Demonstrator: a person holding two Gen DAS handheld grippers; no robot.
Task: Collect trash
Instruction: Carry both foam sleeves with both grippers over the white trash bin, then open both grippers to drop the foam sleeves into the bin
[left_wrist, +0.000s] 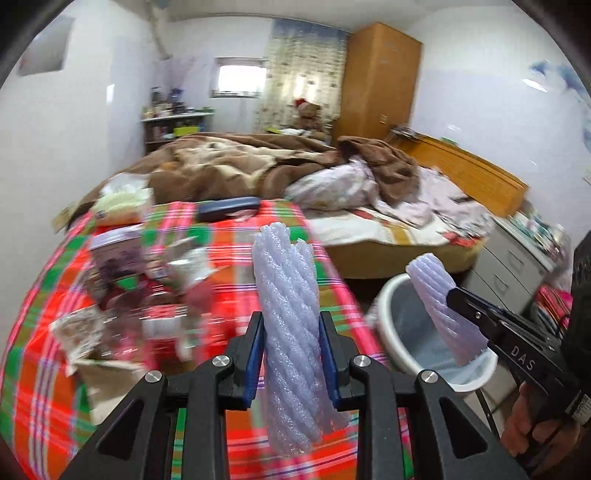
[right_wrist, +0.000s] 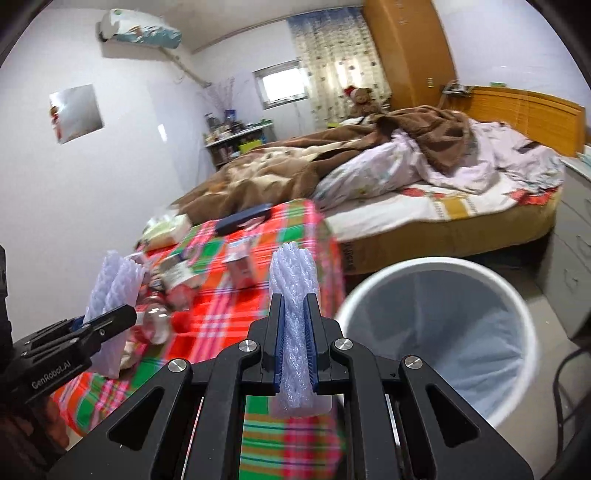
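Note:
My left gripper (left_wrist: 291, 325) is shut on a pale purple foam net sleeve (left_wrist: 288, 332), held upright above the plaid table (left_wrist: 258, 435). My right gripper (right_wrist: 294, 306) is shut on a second foam net sleeve (right_wrist: 293, 332), squeezed flat between the pads. In the left wrist view the right gripper (left_wrist: 452, 295) holds its sleeve (left_wrist: 439, 306) over the white trash bin (left_wrist: 391, 295). In the right wrist view the bin (right_wrist: 524, 332) stands to the right, lined with a bag, and the left gripper (right_wrist: 107, 314) with its sleeve (right_wrist: 110, 288) is at the left over the table.
Wrappers, a purple box (left_wrist: 118, 254), a clear bottle (right_wrist: 157, 325) and a dark case (left_wrist: 229, 208) lie on the plaid cloth (right_wrist: 221, 295). A bed (left_wrist: 369, 221) with a brown blanket is behind. Grey drawers (left_wrist: 517, 266) stand at the right, a wooden wardrobe (left_wrist: 380, 77) at the back.

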